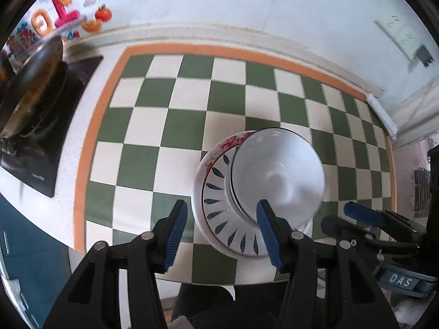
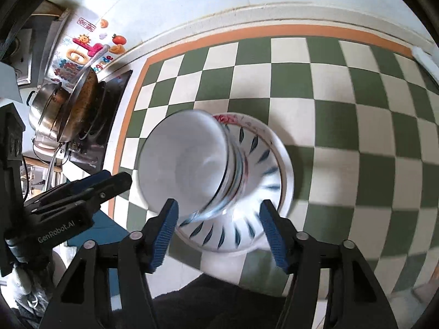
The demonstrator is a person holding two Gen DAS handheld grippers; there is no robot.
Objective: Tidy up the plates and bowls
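A stack of white bowls sits on a plate with blue leaf marks, which rests on a flowered plate, all on the green-and-white checked mat. The same stack of white bowls and leaf plate show in the right wrist view. My left gripper is open and empty just in front of the stack, to its left. My right gripper is open and empty over the stack's near edge. The right gripper also shows at the stack's right in the left wrist view.
A wok and steel pot stand on a black stove at the left of the mat. A white wall with colourful stickers runs behind the counter. The counter's front edge lies just below the grippers.
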